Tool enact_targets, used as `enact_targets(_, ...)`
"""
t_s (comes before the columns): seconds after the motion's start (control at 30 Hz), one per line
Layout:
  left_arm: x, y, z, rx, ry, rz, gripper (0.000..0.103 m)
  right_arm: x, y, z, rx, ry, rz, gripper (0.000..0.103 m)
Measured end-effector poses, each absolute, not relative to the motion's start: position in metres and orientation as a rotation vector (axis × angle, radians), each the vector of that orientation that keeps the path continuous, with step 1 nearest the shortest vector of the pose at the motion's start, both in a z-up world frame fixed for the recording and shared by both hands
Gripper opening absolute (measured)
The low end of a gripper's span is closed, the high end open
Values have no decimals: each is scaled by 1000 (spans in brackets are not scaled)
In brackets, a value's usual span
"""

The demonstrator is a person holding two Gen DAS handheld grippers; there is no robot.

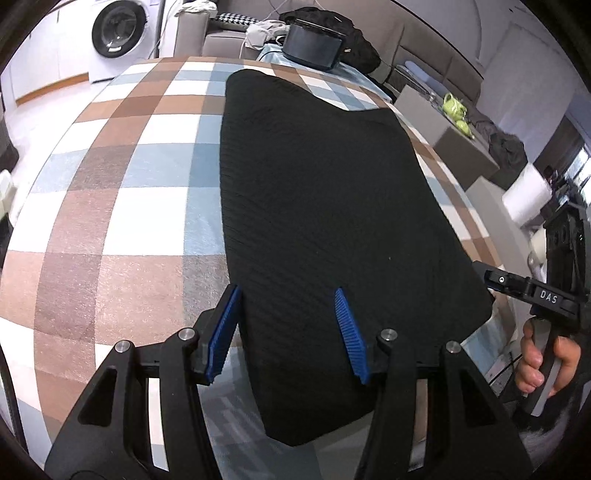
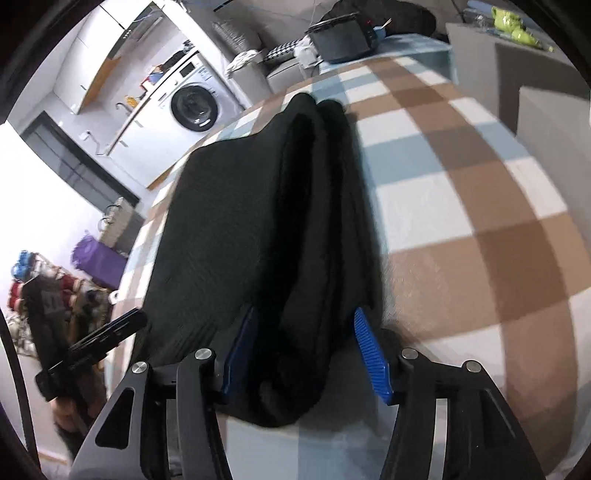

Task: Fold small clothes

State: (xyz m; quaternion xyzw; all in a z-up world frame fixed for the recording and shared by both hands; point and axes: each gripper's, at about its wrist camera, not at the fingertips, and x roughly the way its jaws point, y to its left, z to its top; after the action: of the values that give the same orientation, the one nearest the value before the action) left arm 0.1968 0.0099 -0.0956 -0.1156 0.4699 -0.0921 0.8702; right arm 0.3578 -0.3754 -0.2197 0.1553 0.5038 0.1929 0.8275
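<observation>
A black ribbed garment [image 1: 325, 206] lies folded in a long flat shape on the checked cloth of the table [image 1: 129, 192]. My left gripper [image 1: 286, 295] is open, its blue pads hovering over the garment's near left edge. In the right wrist view the same garment [image 2: 229, 229] shows a thick folded edge at its right side. My right gripper [image 2: 306, 325] is open, its jaws standing either side of that folded edge at the near end. The right gripper's body [image 1: 532, 291] shows at the right of the left wrist view, held by a hand.
A black box [image 1: 314, 44] and dark clothes sit at the table's far end. A washing machine [image 1: 118, 33] stands at the back left. A grey cabinet with a green teapot [image 1: 454, 103] is to the right. The left gripper's body [image 2: 92, 339] shows at the left.
</observation>
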Motion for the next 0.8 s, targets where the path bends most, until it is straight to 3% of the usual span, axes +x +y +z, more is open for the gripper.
enact_targets(0.13,196,4,-98,-214,982,-187,49,358,-372,-225,327,1065,417,54)
enact_targets(0.2,195,2,-98,-201,980,-182,48,358,-370,-226,326,1059,431,41)
enact_targets(0.37,193,0,-99,-167,962,-179,24,358,-364,-226,305,1036,455,28)
enact_targets(0.8,198,8,-99,-191,956,-191,18,366,-358,-232,306,1048,437,19)
